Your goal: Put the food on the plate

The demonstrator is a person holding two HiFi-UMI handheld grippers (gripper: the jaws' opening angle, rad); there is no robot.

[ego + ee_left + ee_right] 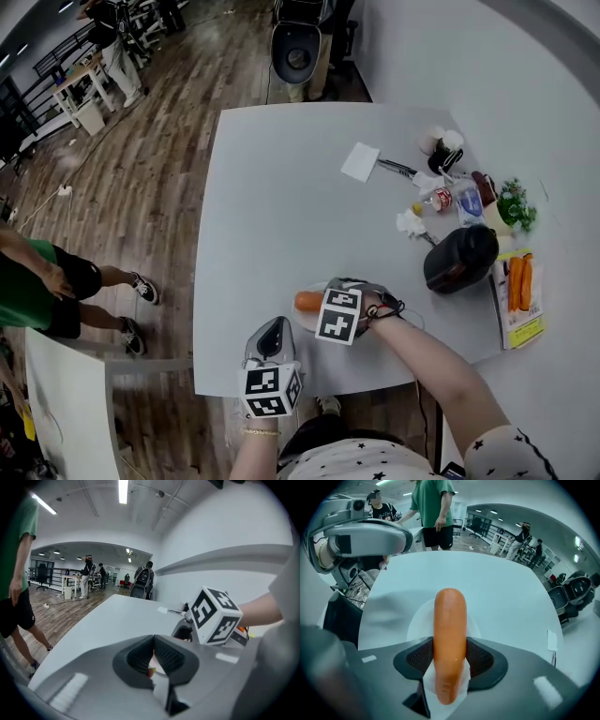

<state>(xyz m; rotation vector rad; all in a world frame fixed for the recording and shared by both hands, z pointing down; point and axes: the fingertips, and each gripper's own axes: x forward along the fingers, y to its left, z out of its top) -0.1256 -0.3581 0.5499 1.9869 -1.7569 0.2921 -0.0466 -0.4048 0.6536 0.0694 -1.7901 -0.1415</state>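
Note:
A smooth orange carrot (450, 639) lies lengthwise between the pads of my right gripper (450, 657), which is shut on it. It hangs just over a small white plate (417, 620). From the head view, the carrot (307, 301) pokes out to the left of the right gripper (323, 300) above the plate (302, 321), near the grey table's front edge. My left gripper (277, 326) hovers just in front of the plate, its pads (140, 660) together and holding nothing.
On the table's right side stand a black pot (459, 260), two more carrots on a pack (518, 281), greens (516, 204), bottles and a white napkin (360, 161). A person in a green shirt (28, 291) stands left of the table (281, 206).

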